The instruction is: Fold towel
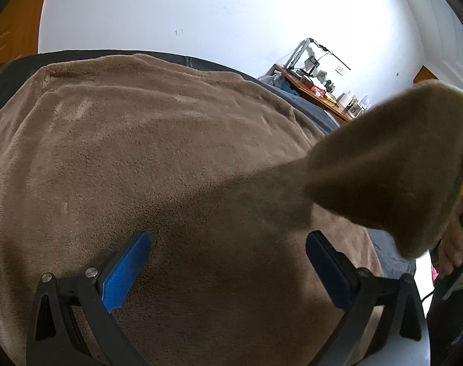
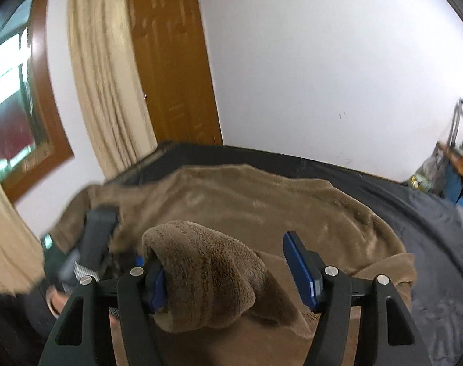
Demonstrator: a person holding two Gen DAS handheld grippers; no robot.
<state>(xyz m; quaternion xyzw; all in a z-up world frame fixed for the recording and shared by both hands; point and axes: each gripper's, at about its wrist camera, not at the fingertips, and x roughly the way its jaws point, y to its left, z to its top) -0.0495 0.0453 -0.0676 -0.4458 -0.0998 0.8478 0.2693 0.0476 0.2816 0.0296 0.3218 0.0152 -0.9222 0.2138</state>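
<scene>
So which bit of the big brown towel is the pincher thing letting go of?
Find the dark bed by the white wall, with the brown towel spread on it. Near the front, the right gripper stands open. The bit is the rolled-up corner draped on its left finger, the only bunched, raised part.

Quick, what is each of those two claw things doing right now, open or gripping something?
Left gripper: open, empty, above the fuzzy brown towel.
Right gripper: open; a bunched towel corner hangs against one pad, not pinched.
</scene>
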